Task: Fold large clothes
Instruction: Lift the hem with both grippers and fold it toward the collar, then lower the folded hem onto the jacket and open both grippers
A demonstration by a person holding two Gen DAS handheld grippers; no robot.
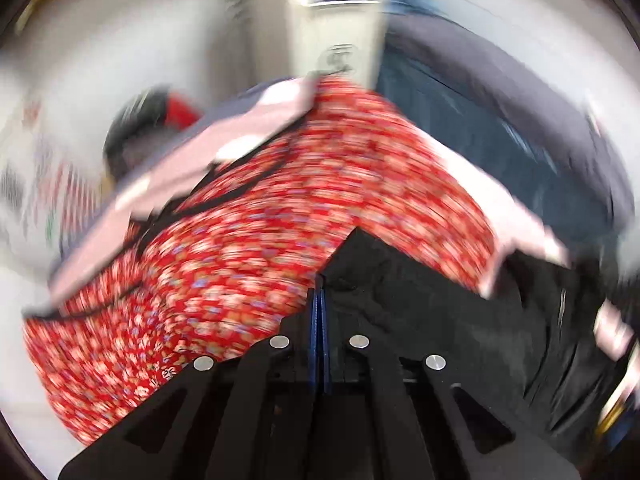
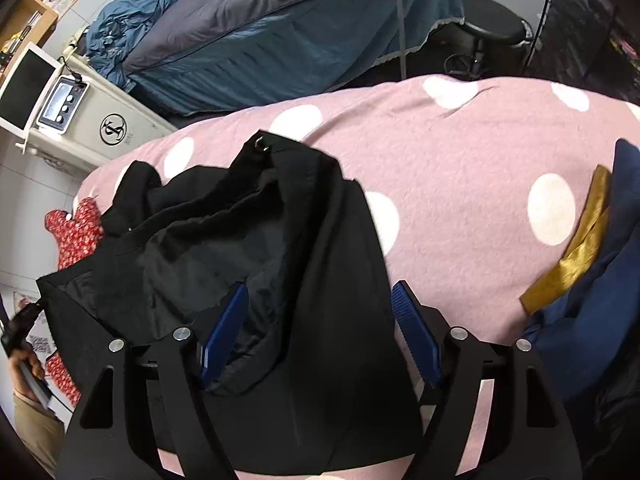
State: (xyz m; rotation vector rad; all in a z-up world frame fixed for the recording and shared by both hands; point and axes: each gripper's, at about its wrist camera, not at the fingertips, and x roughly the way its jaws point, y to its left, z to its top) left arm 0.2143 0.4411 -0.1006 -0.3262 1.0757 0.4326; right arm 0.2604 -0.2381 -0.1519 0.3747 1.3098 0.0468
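Black garment [image 2: 248,240]: matt cloth, slightly glossy lining. Pink dotted cover [image 2: 460,168]: fuzzy matt cloth. Gold band [image 2: 576,256], right: satiny.

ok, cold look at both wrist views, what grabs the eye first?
The black garment heaped on the pink polka-dot cover, under the right gripper with jaws wide. In the blurred left view, the red floral fabric ahead of the left gripper, jaws shut.
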